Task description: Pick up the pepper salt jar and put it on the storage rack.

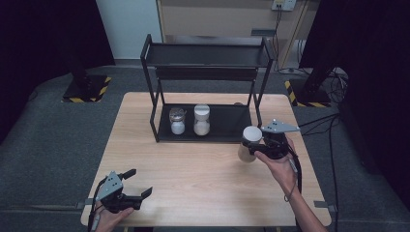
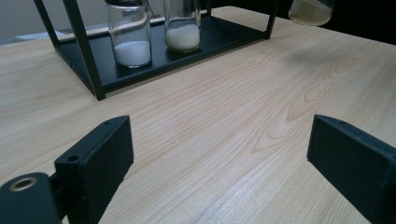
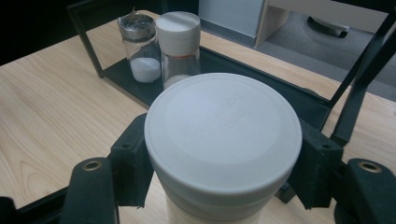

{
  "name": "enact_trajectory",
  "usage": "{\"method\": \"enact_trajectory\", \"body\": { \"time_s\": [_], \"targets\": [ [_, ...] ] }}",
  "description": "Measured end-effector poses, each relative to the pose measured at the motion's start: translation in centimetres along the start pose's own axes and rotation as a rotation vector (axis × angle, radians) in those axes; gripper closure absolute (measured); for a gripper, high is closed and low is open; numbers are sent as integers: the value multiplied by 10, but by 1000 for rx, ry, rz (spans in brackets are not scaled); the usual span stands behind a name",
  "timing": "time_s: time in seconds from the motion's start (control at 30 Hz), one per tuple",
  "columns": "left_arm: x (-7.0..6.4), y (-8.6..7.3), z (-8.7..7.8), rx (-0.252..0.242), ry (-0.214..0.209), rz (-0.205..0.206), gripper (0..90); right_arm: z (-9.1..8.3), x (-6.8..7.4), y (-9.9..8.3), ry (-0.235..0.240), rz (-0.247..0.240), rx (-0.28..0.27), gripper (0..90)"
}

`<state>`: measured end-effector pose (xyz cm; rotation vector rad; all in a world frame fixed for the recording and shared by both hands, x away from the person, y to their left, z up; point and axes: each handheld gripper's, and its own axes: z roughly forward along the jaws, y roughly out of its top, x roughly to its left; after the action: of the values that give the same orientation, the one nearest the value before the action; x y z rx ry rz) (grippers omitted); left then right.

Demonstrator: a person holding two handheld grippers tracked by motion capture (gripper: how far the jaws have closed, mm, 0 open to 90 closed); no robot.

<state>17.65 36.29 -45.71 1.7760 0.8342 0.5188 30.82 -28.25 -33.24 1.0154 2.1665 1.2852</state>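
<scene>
A jar with a white lid [image 1: 251, 141] holding beige powder is clamped by my right gripper [image 1: 255, 148], in front of the right end of the black rack [image 1: 227, 123]. In the right gripper view the jaws press both sides just under the lid [image 3: 223, 126]. In the left gripper view the jar's base [image 2: 310, 10] hangs above the table with a shadow beneath it. Two jars stand on the rack's bottom shelf: a metal-lidded one [image 1: 177, 121] with white powder and a white-lidded one [image 1: 201, 120]. My left gripper [image 1: 139, 182] is open and holds nothing, near the table's front left corner.
The rack has an upper shelf [image 1: 208, 54] with nothing on it, and thin black posts [image 1: 258, 101] at its corners. The bottom shelf has bare room to the right of the two jars. The wooden table [image 1: 193, 169] is bare in its middle and front.
</scene>
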Motion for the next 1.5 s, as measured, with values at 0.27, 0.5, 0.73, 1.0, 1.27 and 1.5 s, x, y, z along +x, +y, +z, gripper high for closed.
{"method": "enact_trajectory", "body": {
  "time_s": [0.27,0.5,0.73,1.0,1.27,1.5],
  "targets": [
    [0,0,0,0,-1,-2,63,17,0,17,-2,-4,-2,337],
    [0,0,0,1,0,-2,64,35,-1,31,-6,4,0,337],
    [0,0,-1,-1,0,-2,64,57,0,42,-28,9,6,337],
    [0,0,-1,-1,0,-1,64,78,-3,55,-51,18,10,337],
    [1,0,-1,-2,-1,-3,63,98,-8,61,-93,29,9,336],
    [1,-1,-1,-3,-2,-3,64,116,-10,57,-110,34,19,337]
  ]
}}
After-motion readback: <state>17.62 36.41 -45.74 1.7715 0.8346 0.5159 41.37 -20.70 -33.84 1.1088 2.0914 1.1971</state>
